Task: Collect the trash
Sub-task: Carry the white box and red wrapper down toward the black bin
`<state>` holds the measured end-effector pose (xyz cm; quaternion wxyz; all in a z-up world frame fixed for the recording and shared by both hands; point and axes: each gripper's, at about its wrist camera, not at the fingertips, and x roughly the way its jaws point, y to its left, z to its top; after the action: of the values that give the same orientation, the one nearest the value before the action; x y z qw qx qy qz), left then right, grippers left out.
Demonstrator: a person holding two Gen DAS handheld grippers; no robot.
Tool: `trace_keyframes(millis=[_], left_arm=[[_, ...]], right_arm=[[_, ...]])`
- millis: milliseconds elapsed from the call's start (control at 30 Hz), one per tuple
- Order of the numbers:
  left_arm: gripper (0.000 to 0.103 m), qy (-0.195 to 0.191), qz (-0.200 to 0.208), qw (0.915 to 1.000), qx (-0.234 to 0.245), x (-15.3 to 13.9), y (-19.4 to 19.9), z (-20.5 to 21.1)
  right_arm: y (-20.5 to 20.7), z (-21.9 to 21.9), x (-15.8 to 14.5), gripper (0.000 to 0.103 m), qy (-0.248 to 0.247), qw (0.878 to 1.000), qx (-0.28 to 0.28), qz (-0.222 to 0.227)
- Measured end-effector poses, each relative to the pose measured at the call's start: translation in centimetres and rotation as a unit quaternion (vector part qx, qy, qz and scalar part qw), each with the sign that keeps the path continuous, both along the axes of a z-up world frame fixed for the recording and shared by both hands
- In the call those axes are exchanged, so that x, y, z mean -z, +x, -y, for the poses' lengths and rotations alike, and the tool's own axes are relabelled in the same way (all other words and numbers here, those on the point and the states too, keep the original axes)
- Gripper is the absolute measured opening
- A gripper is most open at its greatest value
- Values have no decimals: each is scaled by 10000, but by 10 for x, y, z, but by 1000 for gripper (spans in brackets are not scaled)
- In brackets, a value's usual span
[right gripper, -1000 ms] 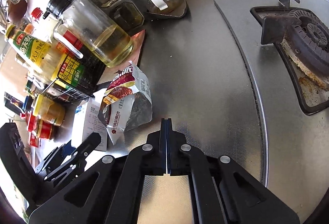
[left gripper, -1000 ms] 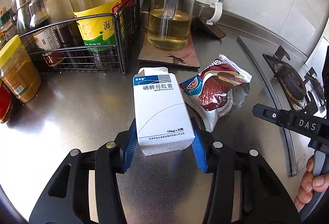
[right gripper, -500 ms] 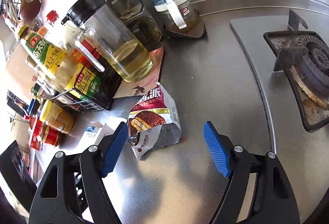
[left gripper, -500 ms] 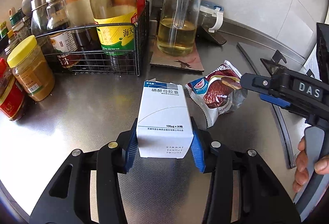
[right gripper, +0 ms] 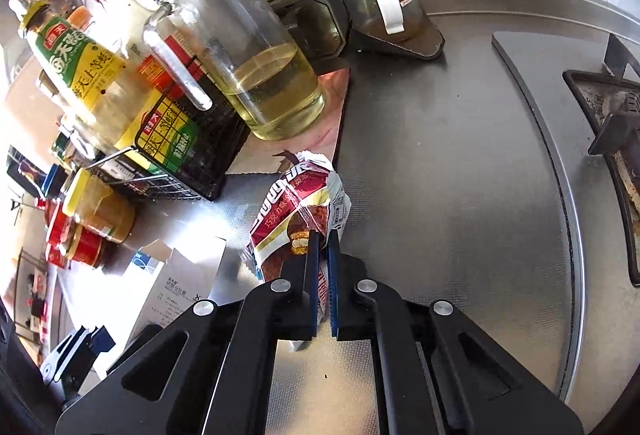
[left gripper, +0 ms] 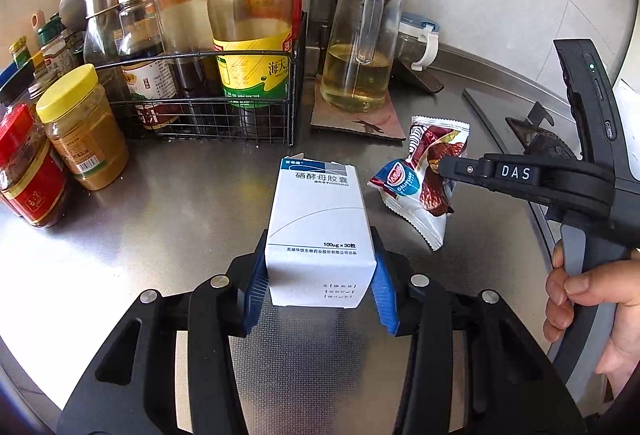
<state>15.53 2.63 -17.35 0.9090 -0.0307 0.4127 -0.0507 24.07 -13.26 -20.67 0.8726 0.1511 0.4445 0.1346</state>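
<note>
My left gripper (left gripper: 320, 275) is shut on a white and blue medicine box (left gripper: 320, 231), its blue pads pressing both sides; the box hangs a little above the steel counter (left gripper: 168, 219). To its right lies a crumpled red and silver snack wrapper (left gripper: 420, 179). In the right wrist view my right gripper (right gripper: 322, 239) is shut on that snack wrapper (right gripper: 296, 207), whose thin foil is pinched between the blue pads. The box (right gripper: 176, 283) shows at lower left there, with the left gripper's tip (right gripper: 80, 347) beside it. The right gripper (left gripper: 444, 165) reaches in from the right in the left wrist view, with a hand (left gripper: 592, 295) on its handle.
A black wire rack (left gripper: 208, 107) of sauce bottles stands behind, with yellow-lidded (left gripper: 80, 127) and red jars (left gripper: 24, 171) to its left. A glass oil jug (left gripper: 364, 35) sits on a mat, a small blue-lidded jar (left gripper: 416, 39) beyond. The gas burner (right gripper: 612, 139) is at right.
My right gripper opened wide, came over the snack wrapper and closed on it. My left gripper has drawn back a little with the box held.
</note>
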Motion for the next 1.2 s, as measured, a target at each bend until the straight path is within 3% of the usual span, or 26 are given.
trace_keyframes(millis=[367,733,967,1200], left_arm=[[43,-47,244,9995,174,-23,-52,12],[43,-74,590,9962,631,-61,-144,36],[43,12,586,9953,767,-63,-204,43],[43,70,329,9953,909,-35,-260,46]], right_arm=[[-74,27,-34,4,-154,9991,-38,386],[-186,65,-62,4,-134,9980,-3,618],[-266,75,-60,4,-46,9982,-136,583],[-322,79,-30,4,-48,9992,-255,300]])
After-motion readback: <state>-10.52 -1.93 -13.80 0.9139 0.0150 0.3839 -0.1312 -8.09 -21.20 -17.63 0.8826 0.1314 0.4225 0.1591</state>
